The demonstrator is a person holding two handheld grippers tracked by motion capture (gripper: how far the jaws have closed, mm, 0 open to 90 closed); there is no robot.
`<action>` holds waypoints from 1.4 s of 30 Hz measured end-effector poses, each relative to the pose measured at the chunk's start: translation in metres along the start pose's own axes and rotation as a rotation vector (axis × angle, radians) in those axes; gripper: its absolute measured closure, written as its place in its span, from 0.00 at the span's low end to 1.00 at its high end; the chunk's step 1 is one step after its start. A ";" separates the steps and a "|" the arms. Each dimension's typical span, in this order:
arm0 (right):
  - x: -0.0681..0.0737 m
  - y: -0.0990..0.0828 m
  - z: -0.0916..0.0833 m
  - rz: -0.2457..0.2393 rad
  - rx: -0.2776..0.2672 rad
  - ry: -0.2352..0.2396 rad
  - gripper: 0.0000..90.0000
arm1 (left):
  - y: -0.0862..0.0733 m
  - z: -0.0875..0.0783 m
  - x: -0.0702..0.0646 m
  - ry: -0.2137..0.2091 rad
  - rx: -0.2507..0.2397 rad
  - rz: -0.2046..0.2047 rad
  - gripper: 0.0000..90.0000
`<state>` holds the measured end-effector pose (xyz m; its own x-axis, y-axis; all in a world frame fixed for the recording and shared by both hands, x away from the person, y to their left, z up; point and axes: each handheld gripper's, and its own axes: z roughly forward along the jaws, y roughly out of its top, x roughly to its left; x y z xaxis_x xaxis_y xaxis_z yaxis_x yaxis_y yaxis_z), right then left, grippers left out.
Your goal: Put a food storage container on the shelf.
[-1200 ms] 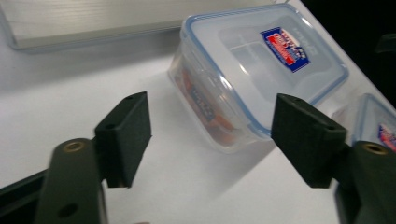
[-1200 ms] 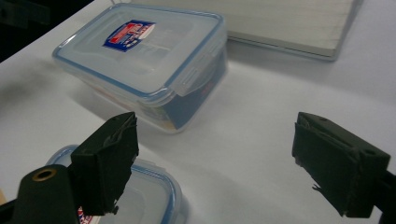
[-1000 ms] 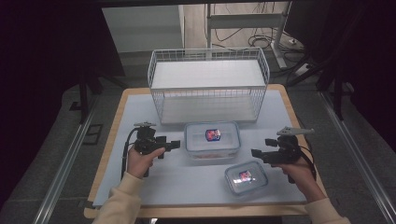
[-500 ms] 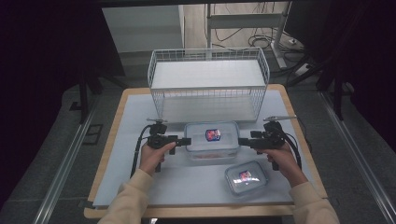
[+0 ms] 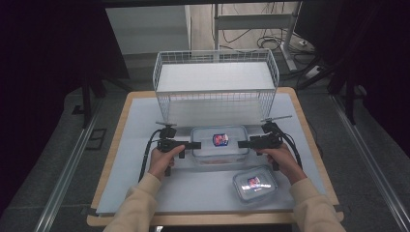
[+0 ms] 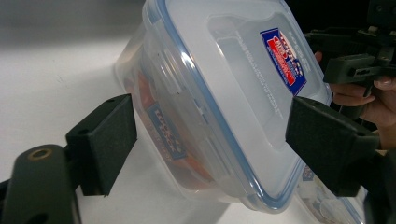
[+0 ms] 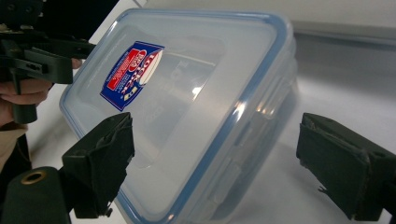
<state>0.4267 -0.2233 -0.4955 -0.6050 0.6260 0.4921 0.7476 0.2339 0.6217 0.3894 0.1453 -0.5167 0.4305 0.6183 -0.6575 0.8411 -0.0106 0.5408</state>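
My table in a dark room

I work at a wooden table (image 5: 112, 145) under a pale sheet (image 5: 140, 121); grey floor (image 5: 43, 159) with metal rails (image 5: 67, 164) surrounds it, cables (image 5: 251, 36) beyond, black curtains either side.

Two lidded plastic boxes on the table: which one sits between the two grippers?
The larger box, just in front of the wire basket. The left gripper and right gripper flank its short ends, jaws open. The smaller box lies nearer the person, by the right forearm.
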 end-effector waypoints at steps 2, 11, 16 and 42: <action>0.000 0.000 0.003 -0.001 0.009 0.006 0.13 | 0.000 0.002 0.000 -0.008 0.006 -0.002 0.20; -0.003 -0.001 0.008 0.050 0.048 0.071 0.20 | -0.002 0.005 0.001 -0.049 0.019 -0.013 0.31; -0.005 -0.002 0.004 0.100 0.049 0.085 0.27 | -0.004 0.002 0.002 -0.058 0.006 -0.020 0.36; -0.001 -0.011 -0.017 0.174 -0.016 0.135 0.54 | -0.018 -0.015 -0.016 -0.021 -0.082 0.028 0.52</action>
<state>0.4146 -0.2398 -0.4925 -0.4992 0.5503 0.6693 0.8401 0.1183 0.5294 0.3628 0.1470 -0.5082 0.4605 0.6024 -0.6520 0.7995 0.0378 0.5995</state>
